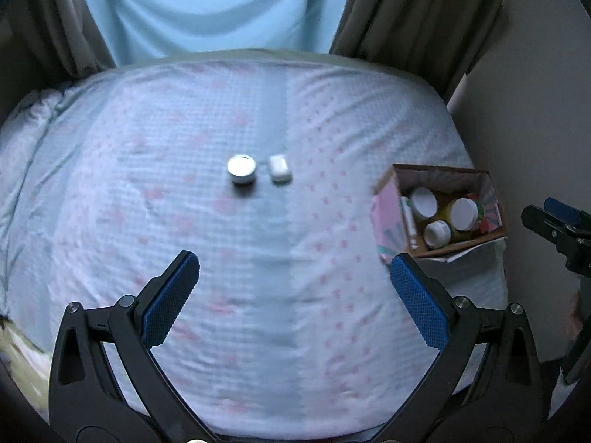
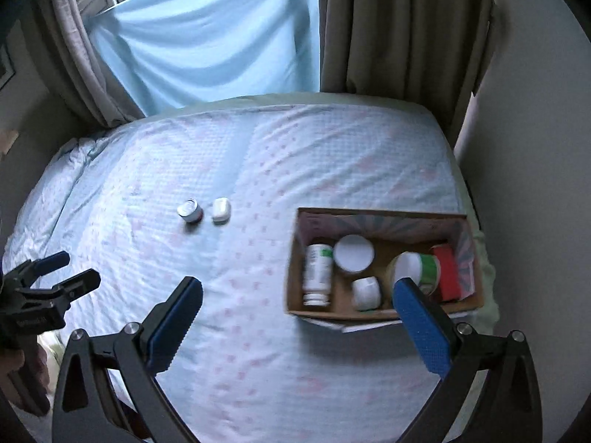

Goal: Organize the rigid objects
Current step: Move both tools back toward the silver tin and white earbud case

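A small round tin [image 1: 241, 170] with a silver lid and a white rounded case [image 1: 280, 168] lie side by side mid-bed; both also show in the right wrist view, the tin [image 2: 190, 211] and the case [image 2: 221, 210]. A cardboard box [image 1: 388, 184] at the bed's right edge holds several jars and bottles; it also shows in the right wrist view [image 2: 291, 273]. My left gripper [image 1: 294, 277] is open and empty, above the bed short of the tin. My right gripper [image 2: 297, 302] is open and empty, hovering near the box's front left corner.
The bed [image 1: 184, 258] has a pale blue sheet with pink dots. Curtains [image 2: 399, 26] and a light blue cloth [image 2: 207, 37] hang behind it. A wall [image 2: 535, 184] runs along the right side next to the box.
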{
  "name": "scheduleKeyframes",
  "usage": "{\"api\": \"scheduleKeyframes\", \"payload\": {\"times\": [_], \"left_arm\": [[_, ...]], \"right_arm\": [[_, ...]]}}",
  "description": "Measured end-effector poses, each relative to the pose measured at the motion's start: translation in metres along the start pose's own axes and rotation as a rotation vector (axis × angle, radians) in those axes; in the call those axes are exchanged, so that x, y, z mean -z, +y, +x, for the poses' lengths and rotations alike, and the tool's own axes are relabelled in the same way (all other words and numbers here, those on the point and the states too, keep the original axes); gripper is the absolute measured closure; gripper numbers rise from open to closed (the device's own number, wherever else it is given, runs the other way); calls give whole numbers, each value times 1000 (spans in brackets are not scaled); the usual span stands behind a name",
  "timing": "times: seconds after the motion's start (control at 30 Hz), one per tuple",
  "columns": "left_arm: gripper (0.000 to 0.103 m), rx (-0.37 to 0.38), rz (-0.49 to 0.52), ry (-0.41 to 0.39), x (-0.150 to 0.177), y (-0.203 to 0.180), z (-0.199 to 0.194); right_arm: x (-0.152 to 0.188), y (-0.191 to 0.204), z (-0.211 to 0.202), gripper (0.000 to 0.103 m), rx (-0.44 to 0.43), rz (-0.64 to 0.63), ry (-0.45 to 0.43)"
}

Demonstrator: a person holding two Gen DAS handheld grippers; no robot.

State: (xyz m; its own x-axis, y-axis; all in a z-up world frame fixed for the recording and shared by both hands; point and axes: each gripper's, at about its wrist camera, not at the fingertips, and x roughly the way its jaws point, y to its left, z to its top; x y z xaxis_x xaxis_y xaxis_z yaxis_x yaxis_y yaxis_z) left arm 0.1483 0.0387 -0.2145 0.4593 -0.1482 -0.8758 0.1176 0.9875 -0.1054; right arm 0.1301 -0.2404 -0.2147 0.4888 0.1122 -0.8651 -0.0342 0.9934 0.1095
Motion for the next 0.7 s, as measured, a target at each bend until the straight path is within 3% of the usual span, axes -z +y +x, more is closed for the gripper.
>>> {"api": "scheduleKeyframes", "payload": {"times": [0.17, 0.33, 0.53, 0.7], "left_arm": [[0, -11, 55, -47, -5, 50, -17], [0, 2, 98, -73, -18, 97, -10], [0, 24, 172, -67, -44, 137, 29], [0, 62, 257, -104, -62, 148, 69]], "right_arm": [[-5, 47, 9, 0, 5, 52, 16], [-22, 92, 20, 0, 30, 100, -11], [-45, 133, 42, 0, 83, 67, -35], [-61, 151, 76, 0, 86, 27, -59]]}}
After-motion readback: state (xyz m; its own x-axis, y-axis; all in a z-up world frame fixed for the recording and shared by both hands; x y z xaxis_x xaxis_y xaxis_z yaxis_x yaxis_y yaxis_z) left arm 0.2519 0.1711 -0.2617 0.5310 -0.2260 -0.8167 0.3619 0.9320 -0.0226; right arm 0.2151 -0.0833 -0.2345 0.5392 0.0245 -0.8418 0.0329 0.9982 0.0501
